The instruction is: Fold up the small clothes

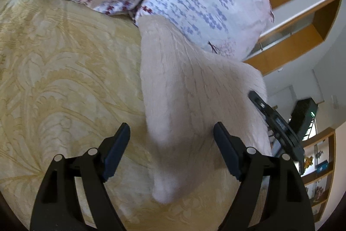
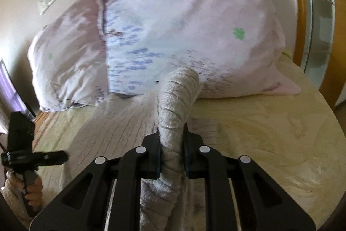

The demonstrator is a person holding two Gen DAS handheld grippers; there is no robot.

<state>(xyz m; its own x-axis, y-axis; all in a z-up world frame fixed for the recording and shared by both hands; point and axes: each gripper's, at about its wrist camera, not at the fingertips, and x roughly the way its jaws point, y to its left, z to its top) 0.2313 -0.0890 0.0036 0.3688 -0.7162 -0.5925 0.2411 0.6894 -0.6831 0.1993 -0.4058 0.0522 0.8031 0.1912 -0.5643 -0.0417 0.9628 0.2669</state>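
Observation:
A pale knitted garment [image 1: 194, 83] hangs over the yellow patterned bedspread [image 1: 64, 70], one narrow end [image 1: 164, 192] dangling low. My left gripper [image 1: 172, 133] is open; that dangling part hangs between its fingers [image 1: 117, 151] without the pads pressing on it. The right gripper [image 1: 259, 103] holds the garment up at its right edge. In the right wrist view my right gripper [image 2: 172, 144] is shut on a bunched roll of the knit [image 2: 177, 101], which arches up in front of it. A hand holds the left gripper [image 2: 58, 156] at the lower left.
Two floral pillows [image 2: 183, 25] lie at the head of the bed, just behind the garment. A wooden headboard [image 2: 300, 3] runs along the right. Wooden shelves [image 1: 320, 166] and a wall cabinet [image 1: 302, 3] stand beyond the bed.

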